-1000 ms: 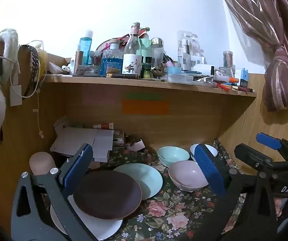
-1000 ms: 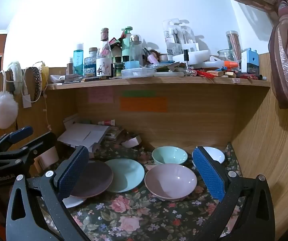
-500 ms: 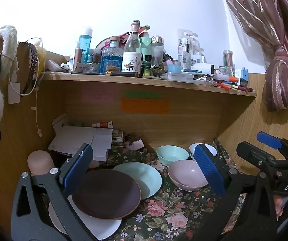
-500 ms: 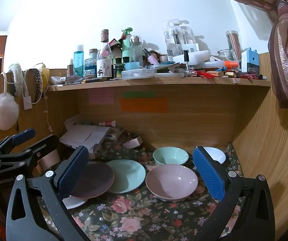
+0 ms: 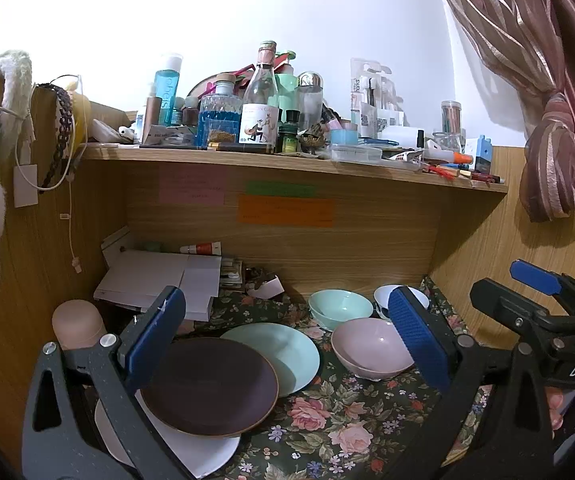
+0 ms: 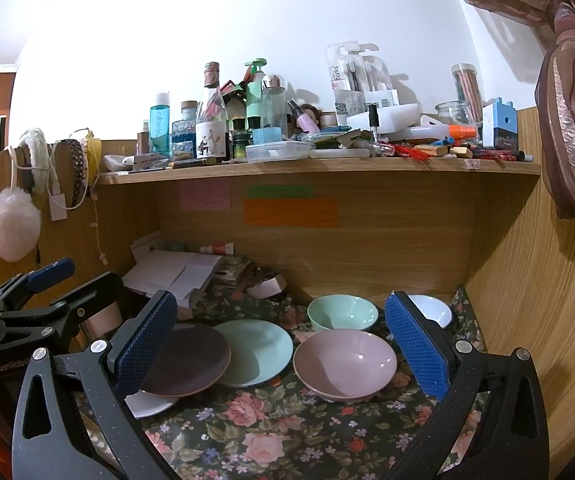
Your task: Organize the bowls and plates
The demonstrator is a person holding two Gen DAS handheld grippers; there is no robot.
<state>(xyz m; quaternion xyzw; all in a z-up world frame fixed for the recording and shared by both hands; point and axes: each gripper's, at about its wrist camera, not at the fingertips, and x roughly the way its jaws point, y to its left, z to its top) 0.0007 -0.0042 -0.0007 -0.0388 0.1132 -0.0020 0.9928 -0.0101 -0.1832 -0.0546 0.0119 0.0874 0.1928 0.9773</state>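
Note:
On the floral cloth lie a dark brown plate [image 5: 207, 386] overlapping a white plate [image 5: 203, 450] and a mint plate [image 5: 287, 350]. To their right stand a pink bowl [image 5: 367, 346], a mint bowl [image 5: 337, 306] and a white bowl [image 5: 383, 296]. The same items show in the right wrist view: brown plate [image 6: 187, 360], mint plate [image 6: 257, 350], pink bowl [image 6: 345, 362], mint bowl [image 6: 341, 312], white bowl [image 6: 431, 310]. My left gripper [image 5: 287, 336] is open above the plates. My right gripper [image 6: 279, 340] is open, held above the pink bowl and mint plate. Both are empty.
A wooden shelf [image 6: 319, 166] crowded with bottles and boxes overhangs the nook. White papers [image 5: 159, 280] and a pink cylinder [image 5: 77, 322] sit at the back left. Wooden walls close in left and right. A curtain [image 5: 547, 140] hangs at the right.
Both views have shifted only slightly; the dishes have not moved and both grippers stay open.

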